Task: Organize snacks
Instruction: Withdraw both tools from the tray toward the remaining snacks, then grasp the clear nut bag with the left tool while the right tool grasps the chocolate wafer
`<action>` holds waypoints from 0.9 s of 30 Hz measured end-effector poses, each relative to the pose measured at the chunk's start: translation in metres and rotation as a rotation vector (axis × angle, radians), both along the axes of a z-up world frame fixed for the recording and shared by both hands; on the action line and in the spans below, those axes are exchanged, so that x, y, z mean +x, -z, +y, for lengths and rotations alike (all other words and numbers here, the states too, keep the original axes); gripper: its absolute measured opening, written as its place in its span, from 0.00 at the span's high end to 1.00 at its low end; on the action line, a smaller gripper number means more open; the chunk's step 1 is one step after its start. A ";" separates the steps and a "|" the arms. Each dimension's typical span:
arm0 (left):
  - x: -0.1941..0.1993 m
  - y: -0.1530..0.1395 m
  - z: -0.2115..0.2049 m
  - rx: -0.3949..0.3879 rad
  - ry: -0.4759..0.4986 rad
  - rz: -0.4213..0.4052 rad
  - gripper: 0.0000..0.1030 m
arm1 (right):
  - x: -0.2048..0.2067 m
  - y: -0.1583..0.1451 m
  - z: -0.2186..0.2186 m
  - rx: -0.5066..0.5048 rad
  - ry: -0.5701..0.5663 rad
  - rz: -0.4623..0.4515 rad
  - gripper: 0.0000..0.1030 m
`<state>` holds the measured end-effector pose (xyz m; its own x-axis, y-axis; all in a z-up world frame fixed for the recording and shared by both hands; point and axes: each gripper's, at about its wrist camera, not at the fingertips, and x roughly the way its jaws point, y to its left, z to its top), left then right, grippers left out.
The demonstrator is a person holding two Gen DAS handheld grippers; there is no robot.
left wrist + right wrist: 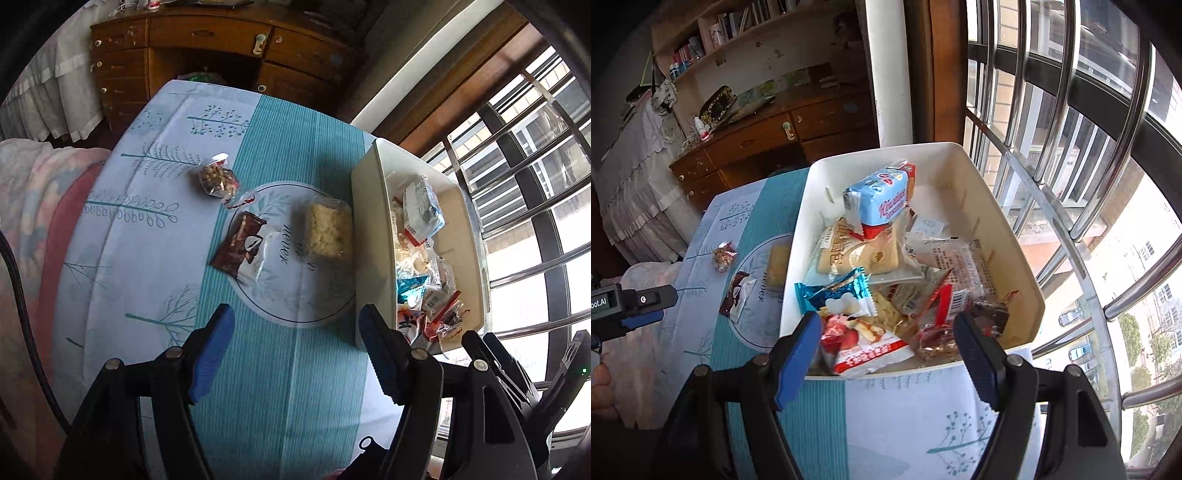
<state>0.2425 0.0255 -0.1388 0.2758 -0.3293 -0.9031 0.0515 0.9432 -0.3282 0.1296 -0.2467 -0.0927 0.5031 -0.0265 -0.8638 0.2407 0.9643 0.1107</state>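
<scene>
Here, a table draped in a teal-and-white cloth (258,369) printed with trees and a round emblem, set against a barred window (535,184). Left gripper (297,354) poised above the cloth, blue-padded fingers (212,354) spread apart with nothing between them, only bare fabric below. Ahead of it, three snacks lying loose on the cloth: a clear bag of nuts (218,179) farthest off, a brown-and-white packet (242,247) on the emblem's left edge, and a clear-wrapped pale biscuit block (327,229) just beside the bin wall. White plastic bin (364,206) at the table's window side, heaped with wrapped snacks. Right gripper (886,356) held over the near end of that bin (1015,258), fingers (796,363) likewise spread, pressing on nothing; red-and-white packet (864,343) lying in the bin between and below them, whether it touches the left pad not clear. Within the bin, a light-blue biscuit pack (882,195) resting on top at the far end, a cream bread packet (857,254) under it, a shiny blue wrapper (834,291) nearer. From the right wrist view, also visible on the cloth: nut bag (724,256), brown packet (738,295), biscuit block (775,266) partly hidden behind the bin wall. Wooden desk (757,144) with drawers beyond the table.
</scene>
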 end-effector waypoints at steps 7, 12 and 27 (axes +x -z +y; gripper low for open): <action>0.006 0.003 0.036 0.006 0.073 0.019 0.29 | 0.003 0.000 0.061 0.049 -0.002 0.002 0.28; 0.015 0.004 0.060 0.010 0.128 0.030 0.29 | 0.005 0.006 0.104 0.069 -0.002 0.019 0.28; 0.073 0.017 0.079 0.006 0.245 0.033 0.20 | 0.008 0.039 0.198 0.111 0.012 0.136 0.28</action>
<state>0.3156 0.1048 -0.1559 0.1589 -0.3771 -0.9124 0.2680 0.9060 -0.3277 0.1378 -0.0492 -0.1314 0.3817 0.0671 -0.9219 0.2725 0.9449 0.1816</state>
